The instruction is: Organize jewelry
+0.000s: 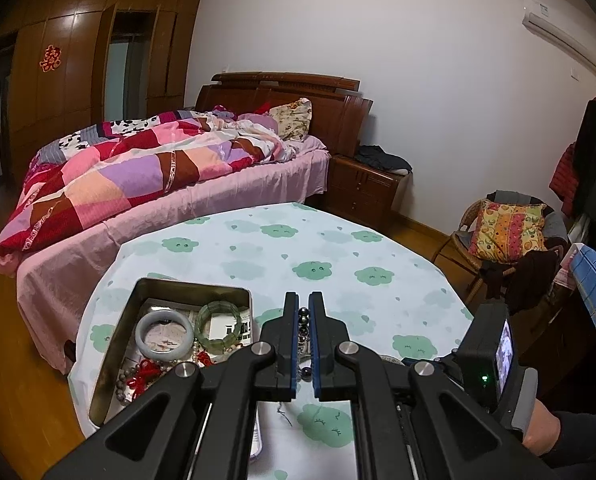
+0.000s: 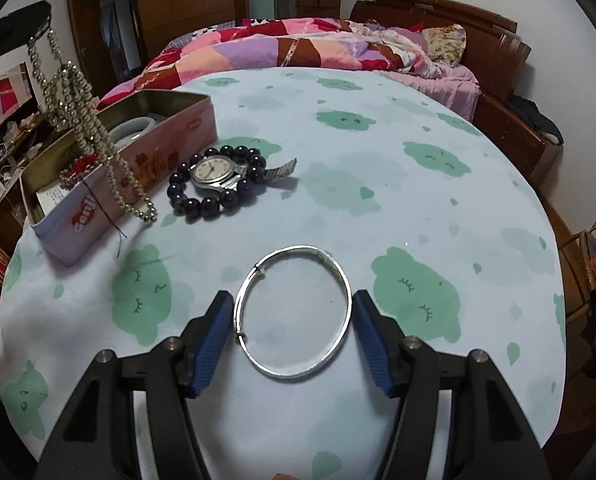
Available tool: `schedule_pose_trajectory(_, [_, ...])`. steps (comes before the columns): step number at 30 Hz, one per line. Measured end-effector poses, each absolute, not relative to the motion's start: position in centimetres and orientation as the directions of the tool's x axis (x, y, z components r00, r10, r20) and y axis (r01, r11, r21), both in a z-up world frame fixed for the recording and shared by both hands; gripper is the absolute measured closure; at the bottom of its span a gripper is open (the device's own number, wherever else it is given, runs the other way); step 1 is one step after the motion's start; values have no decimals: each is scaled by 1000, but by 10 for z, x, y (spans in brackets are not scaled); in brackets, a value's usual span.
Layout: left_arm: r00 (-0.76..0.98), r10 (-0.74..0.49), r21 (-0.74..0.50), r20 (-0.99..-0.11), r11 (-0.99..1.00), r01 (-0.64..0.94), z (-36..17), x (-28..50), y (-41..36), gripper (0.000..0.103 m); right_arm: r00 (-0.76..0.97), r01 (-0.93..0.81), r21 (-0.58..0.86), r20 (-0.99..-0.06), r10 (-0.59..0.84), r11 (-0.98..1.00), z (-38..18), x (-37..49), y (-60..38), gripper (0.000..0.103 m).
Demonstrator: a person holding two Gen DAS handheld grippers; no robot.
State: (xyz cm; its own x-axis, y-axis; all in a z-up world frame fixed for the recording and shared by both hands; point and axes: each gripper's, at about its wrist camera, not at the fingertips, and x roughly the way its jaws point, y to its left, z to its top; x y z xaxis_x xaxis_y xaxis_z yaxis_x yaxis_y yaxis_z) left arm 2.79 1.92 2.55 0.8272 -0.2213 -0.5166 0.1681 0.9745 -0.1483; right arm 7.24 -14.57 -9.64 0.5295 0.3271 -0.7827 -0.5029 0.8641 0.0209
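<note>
Silver bangle (image 2: 296, 312) lies flat on the cloud-print tablecloth (image 2: 418, 208), between the spread fingers of the right gripper (image 2: 294, 336); its left side touches or nearly touches the left pad, the right pad stands just clear. The left gripper (image 1: 303, 320) is clamped on a pearl necklace (image 2: 86, 120), which dangles above the pink tin (image 2: 138, 160). Beside the tin, a watch (image 2: 218, 170) rests on a dark bead bracelet (image 2: 218, 186).

White tablecloth (image 2: 378, 216) printed with green clouds; pink tin (image 2: 154, 160) lettered in red; silver bangle (image 2: 298, 312); dark blue bead bracelet (image 2: 218, 184); pale pearl strand (image 2: 82, 120); blue gripper pads (image 2: 214, 340).
</note>
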Motion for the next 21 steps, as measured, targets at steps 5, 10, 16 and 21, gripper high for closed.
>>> schedule_pose_trajectory(5, [842,-204,-135,-499,978,157,34,26,27,100,550,-507,21,-762,342,862,-87,68,-143,41])
schedule_pose_trajectory(10, [860,-177,-117,-479,984,138,44,24,39,100,592,-516,11,-718,366,856,-63,67,-137,41])
schedule_pose_trajectory(16, [890,-128,-92,-437,991,97,64,21,60,100,627,-555,-10,-661,411,832,-33,70,-118,41])
schedule_pose_trajectory(21, [903,-83,-78,-422,995,55,71,24,79,100,636,-586,-16,-628,448,810,-18,76,-99,41])
